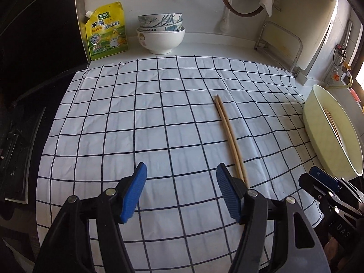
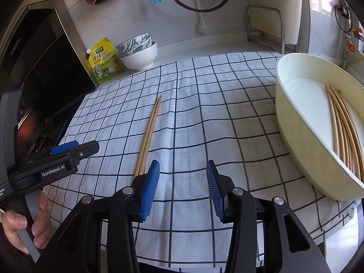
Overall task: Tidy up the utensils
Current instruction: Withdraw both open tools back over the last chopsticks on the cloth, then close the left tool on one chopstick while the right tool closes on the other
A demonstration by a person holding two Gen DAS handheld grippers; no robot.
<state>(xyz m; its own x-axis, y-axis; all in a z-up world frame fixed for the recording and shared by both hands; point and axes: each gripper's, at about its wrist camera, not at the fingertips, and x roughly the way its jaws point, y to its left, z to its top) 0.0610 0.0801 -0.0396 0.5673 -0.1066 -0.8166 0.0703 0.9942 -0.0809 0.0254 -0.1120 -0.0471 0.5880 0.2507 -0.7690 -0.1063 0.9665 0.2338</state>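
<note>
A pair of wooden chopsticks (image 1: 228, 134) lies side by side on the checked cloth (image 1: 145, 118); it also shows in the right wrist view (image 2: 149, 134). A cream oval tray (image 2: 295, 122) at the right holds several more chopsticks (image 2: 343, 127); the tray also shows in the left wrist view (image 1: 323, 141). My left gripper (image 1: 182, 191) is open and empty, its right finger just beside the near ends of the pair. My right gripper (image 2: 183, 188) is open and empty, to the right of the pair and left of the tray.
Stacked bowls (image 1: 160, 31) and a yellow seasoning pouch (image 1: 105, 31) stand at the back of the counter. A metal rack (image 1: 282, 45) with a cutting board is at the back right. A dark stove (image 1: 20, 136) lies left of the cloth.
</note>
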